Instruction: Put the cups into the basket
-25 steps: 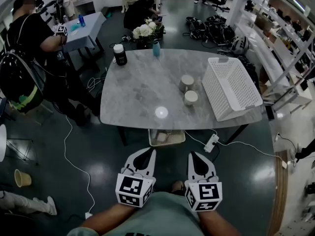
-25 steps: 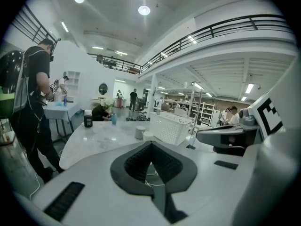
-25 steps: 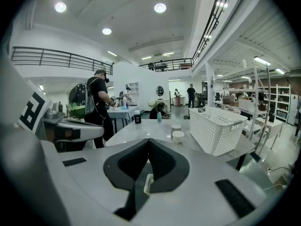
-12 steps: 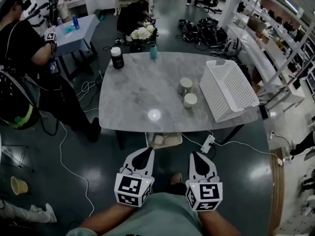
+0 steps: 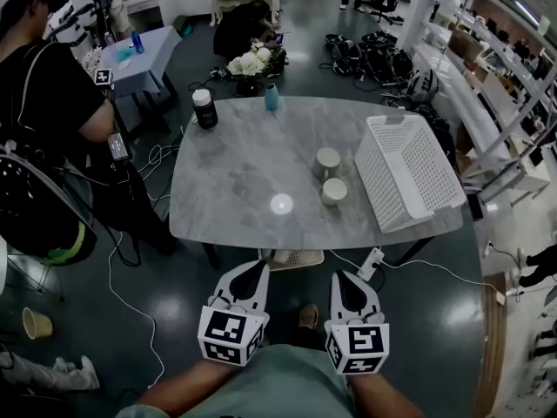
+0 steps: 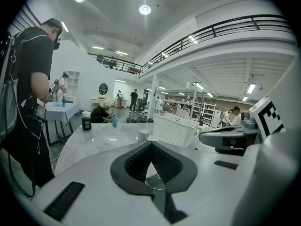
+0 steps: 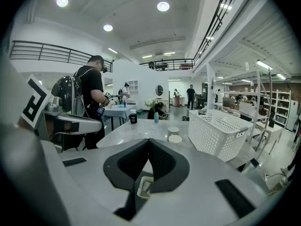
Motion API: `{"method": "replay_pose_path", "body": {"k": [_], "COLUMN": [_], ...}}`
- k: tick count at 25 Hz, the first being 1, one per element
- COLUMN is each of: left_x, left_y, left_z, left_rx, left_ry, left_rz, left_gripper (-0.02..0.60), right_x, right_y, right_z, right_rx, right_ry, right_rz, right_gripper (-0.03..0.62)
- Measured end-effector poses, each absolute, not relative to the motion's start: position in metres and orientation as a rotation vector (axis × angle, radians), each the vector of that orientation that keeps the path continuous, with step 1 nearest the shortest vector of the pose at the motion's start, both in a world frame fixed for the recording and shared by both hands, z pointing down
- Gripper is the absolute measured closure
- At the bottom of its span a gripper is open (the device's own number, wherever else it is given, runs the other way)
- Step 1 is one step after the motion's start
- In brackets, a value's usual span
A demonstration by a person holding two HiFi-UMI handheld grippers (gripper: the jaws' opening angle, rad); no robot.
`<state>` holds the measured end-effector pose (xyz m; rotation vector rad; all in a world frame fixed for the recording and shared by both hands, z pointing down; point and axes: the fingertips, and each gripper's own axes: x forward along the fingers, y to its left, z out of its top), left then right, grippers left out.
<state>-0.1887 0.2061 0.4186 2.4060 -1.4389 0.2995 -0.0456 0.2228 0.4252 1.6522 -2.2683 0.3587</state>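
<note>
Grippers: left gripper point(image 5: 258, 268) and right gripper point(image 5: 342, 277) are side by side at the bottom centre of the head view, short of the table's near edge and pointing toward it.
Jaws: both pairs are closed tip to tip with nothing between them; each gripper view shows its dark pads meeting in a point.
Table: grey stone-look table point(image 5: 235, 172) fills the middle of the frame.
Targets: far cup point(image 5: 327, 160) and near cup point(image 5: 334, 191) stand right of centre on the table, close together, one behind the other.
Basket: white perforated basket point(image 5: 409, 168) lies just right of them, empty; whether the near cup touches its wall cannot be told.
Handling: both look small, pale, light and thin-walled, so they are likely to dent under a hard squeeze and tip if nudged.
Hold: best across the side wall around mid-height, jaws opened wider than the cup first, closing gently.
Progress: nothing is in the basket yet; the approach comes first.
Clutter: dark jar point(image 5: 203, 109) and blue bottle point(image 5: 271, 97) sit at the table's far edge; a person point(image 5: 52, 103) stands at upper left.
</note>
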Motion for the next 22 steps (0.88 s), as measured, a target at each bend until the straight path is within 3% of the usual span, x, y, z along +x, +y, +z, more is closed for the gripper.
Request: {"method": "replay_pose_path", "body": {"k": [22], "left_x": [-0.1], "left_y": [0.122], "left_z": [0.433], "left_rx": [2.274], "left_ry": [-1.579], "left_rz": [0.321], "left_gripper": [0.58], "right_x": [0.031], "right_y": [0.122], "right_z": [0.443], "right_rx": [1.426], "right_ry": [-2.366], "right_rz": [0.339], "right_gripper": [0.582]}}
